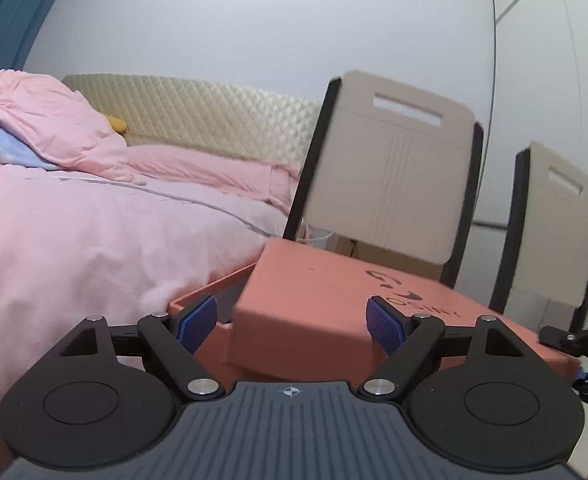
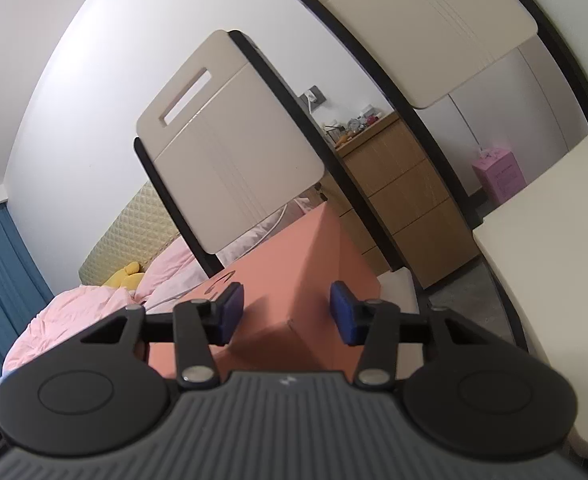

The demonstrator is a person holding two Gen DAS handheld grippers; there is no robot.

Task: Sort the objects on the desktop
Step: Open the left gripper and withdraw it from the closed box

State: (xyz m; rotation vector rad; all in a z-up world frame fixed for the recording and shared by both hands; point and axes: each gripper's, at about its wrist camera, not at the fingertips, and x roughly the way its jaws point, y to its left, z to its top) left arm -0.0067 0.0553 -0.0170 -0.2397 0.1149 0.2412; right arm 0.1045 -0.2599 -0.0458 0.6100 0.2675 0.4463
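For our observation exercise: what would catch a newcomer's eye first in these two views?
The salmon-pink box fills the centre, its lid sitting askew over the open base, right in front of both grippers. The left gripper and right gripper stand open before it. Behind are two beige chair backs and a pink-quilted bed at left.

Your left claw (image 1: 292,322) is spread wide, blue pads (image 1: 196,322) angled outward and gripping nothing. Your right claw (image 2: 287,312) is open too, with a narrower gap and its pads (image 2: 343,312) facing each other; that view is rolled hard to one side. In the left view, the right claw's black linkage pokes in at the right edge, just beside the left one.
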